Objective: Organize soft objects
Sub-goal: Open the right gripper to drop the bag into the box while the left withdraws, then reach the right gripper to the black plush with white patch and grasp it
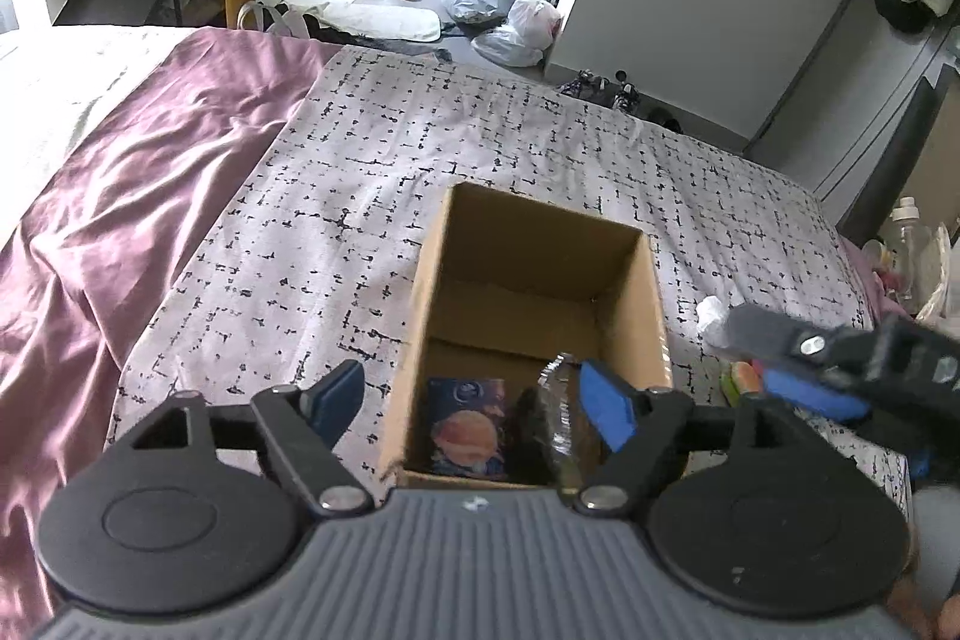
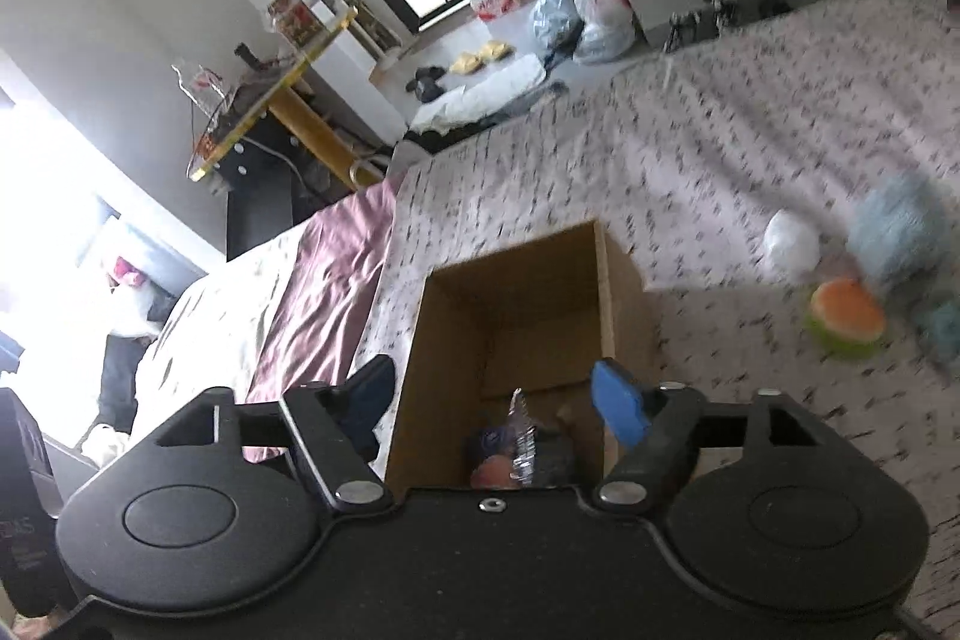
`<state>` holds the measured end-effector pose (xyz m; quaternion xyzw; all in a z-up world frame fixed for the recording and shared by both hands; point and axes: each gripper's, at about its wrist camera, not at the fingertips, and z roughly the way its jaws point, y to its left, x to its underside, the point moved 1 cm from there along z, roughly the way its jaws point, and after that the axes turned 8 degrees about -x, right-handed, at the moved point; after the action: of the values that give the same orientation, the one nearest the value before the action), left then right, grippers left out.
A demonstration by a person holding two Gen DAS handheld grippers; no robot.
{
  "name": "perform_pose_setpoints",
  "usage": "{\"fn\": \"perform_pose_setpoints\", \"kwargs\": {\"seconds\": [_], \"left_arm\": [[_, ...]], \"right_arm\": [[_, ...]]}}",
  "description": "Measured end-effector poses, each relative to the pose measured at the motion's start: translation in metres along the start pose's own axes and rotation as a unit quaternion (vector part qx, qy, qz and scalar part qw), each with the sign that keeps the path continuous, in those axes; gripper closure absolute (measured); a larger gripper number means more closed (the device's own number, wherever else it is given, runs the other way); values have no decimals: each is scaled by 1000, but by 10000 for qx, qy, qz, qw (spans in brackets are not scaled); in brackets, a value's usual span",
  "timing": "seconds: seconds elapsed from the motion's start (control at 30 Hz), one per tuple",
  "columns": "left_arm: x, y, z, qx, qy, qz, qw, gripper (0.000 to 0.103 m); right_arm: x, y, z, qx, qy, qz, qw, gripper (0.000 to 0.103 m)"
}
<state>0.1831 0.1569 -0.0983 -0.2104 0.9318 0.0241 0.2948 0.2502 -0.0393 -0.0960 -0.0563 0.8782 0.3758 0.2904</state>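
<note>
Hovering over the cardboard box (image 2: 510, 316), both jaws gape empty; the burger toy (image 2: 847, 317) at three o'clock looks light, squashy—pinch its middle.

left claw (image 1: 474, 403): black arms, blue pads, silver screws | right claw (image 2: 501, 400): same

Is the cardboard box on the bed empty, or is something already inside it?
Not empty. The cardboard box stands open on top, and at its bottom lie a printed packet and a crinkled clear wrapper.
</note>
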Motion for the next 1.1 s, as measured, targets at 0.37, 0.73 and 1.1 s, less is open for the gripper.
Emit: {"fn": "perform_pose_setpoints", "kwargs": {"seconds": [0.37,0.73,1.1], "left_arm": [[5,-25,-22,15,-243,158,9996,0],[14,-51,-46,401,-553,250,9974,0],[28,-86,-55,703,-433,366,9959,0]], "right_arm": [[-7,-18,-39,262,28,-476,9985,6],[-9,-41,-76,450,-301,-759,9956,0],[-9,-66,-113,791,-364,-1068,9905,0]]}}
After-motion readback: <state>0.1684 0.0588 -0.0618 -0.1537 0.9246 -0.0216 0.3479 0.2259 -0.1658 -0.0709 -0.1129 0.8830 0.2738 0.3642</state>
